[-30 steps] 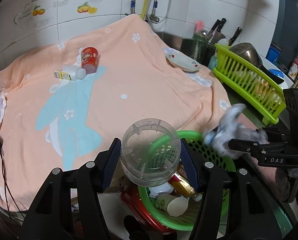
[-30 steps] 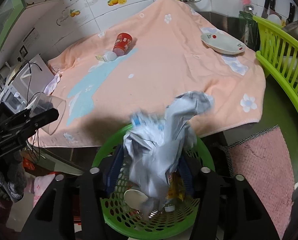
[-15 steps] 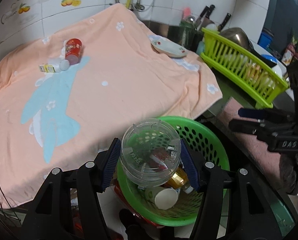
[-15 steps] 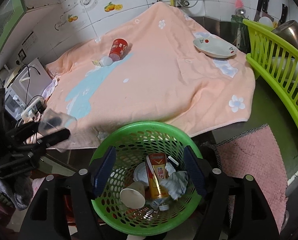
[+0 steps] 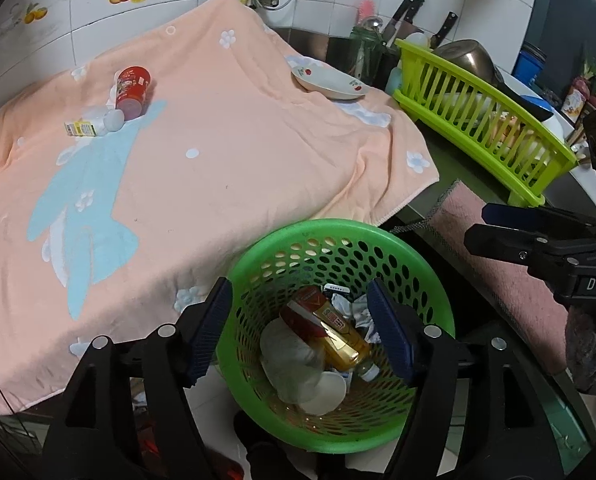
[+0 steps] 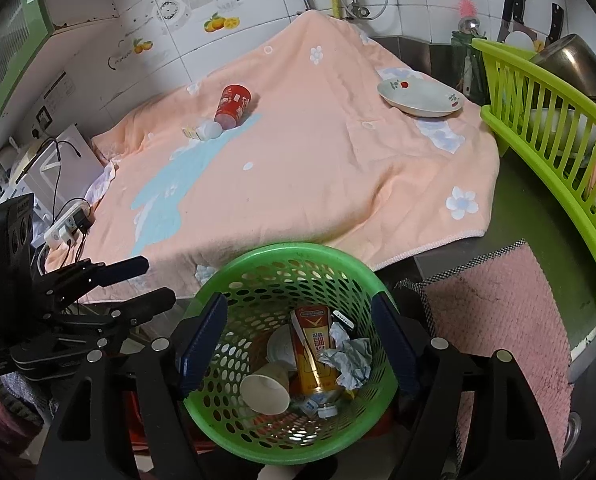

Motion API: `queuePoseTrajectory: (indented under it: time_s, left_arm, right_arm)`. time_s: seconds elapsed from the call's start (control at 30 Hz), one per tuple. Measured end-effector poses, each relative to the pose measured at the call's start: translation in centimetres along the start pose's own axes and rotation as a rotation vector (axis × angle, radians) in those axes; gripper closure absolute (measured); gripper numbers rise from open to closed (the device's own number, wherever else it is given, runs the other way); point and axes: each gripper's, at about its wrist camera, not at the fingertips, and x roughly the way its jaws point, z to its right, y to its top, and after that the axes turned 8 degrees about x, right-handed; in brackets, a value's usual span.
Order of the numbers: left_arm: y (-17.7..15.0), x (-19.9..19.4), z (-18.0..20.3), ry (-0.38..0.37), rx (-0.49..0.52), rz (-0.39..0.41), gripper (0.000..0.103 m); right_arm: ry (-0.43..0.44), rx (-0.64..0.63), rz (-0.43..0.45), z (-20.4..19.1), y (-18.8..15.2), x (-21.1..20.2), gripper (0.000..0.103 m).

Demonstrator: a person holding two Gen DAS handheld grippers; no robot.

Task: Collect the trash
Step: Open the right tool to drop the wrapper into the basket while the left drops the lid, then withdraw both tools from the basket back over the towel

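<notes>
Green perforated basket (image 5: pixel 338 236) sits low centre of both wrist views, below the bench edge. Inside it: a gold-and-red drink bottle (image 6: pixel 313 354), a paper cup (image 6: pixel 266 393) on its side, crumpled grey paper (image 6: pixel 348 360), a clear plastic cup (image 5: pixel 294 364) lying over the rest.

Trash not yet in the basket — a red printed cup (image 5: pixel 132 89) tipped on its side, upper left of the left wrist view, with a small white bottle (image 5: pixel 94 123) touching it just below. Both lie on a peach towel (image 5: pixel 238 132) with a light blue figure and white flowers; the towel covers most of the bench (image 6: pixel 526 204).

A shallow white dish (image 5: pixel 328 84) rests at the towel's far right corner. To its right, a lime-green dish rack (image 5: pixel 482 120) holding a steel bowl; knives and a brush stand behind. A pink mat (image 6: pixel 498 320) lies at lower right, beside the basket. White tiled wall with fruit decals behind; pipes at top centre. Power strip and cables at the left edge of the right wrist view.

Left gripper (image 5: pixel 300 328) points steeply down over the basket, jaws opening, nothing between the pads. Right gripper (image 6: pixel 300 342) likewise — tilted down over the basket, jaws opening, empty.
</notes>
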Motion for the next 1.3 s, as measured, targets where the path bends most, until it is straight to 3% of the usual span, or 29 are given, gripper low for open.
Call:
queuePoseTrajectory:
  time_s: [0.77,1.3]
  left_arm:
    - [1.2,-0.7,-3.8,0.052,-0.066,0.013,0.028]
    - [3.5,-0.7,-11.8,0.152,-0.162,0.019,0.023]
  right_arm:
    - [0.030,-0.022,-0.014,-1.8,1.9,1.8,0.024]
    - [0.072,-0.019,-0.027,-5.3,8.2,6.6,0.021]
